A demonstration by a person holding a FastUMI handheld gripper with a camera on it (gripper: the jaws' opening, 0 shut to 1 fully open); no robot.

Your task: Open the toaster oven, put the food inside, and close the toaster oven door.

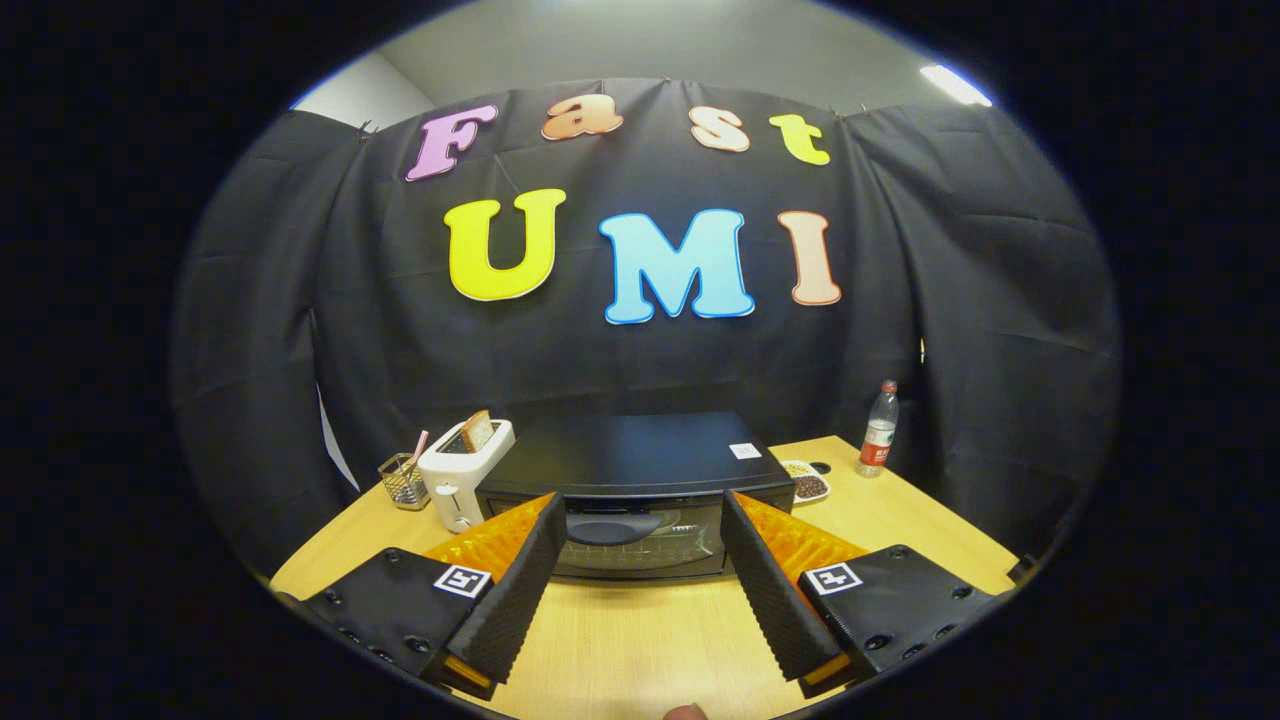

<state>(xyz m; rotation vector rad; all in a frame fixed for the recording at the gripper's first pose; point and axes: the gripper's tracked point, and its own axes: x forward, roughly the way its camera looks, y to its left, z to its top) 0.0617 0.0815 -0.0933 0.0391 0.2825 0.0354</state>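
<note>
The gripper (640, 510) has its jaws spread wide, with nothing between them and nothing touched — the two ribbed black fingers (515, 590) hang over the bare wooden surface (640, 640).

Just ahead of the jaws, framed in the gap between the fingertips, stands the oven (636, 495). It sits toward the far edge of the surface, front facing the gripper. It is a low black box with a flat top, a small white sticker near the top's right rear, and a glass door that is shut; a dark curved handle (612, 527) runs across the door's upper part, and a wire rack shows faintly through the glass.

Touching or just beside the oven's left side is a white toaster (462, 470) with a slice of toast (477, 431) standing in its slot, and left of that a small wire basket (403, 480). Right of the oven lies a dish (806, 482) of dark food, and beyond it, near the far right corner, an upright bottle (879, 430).
</note>
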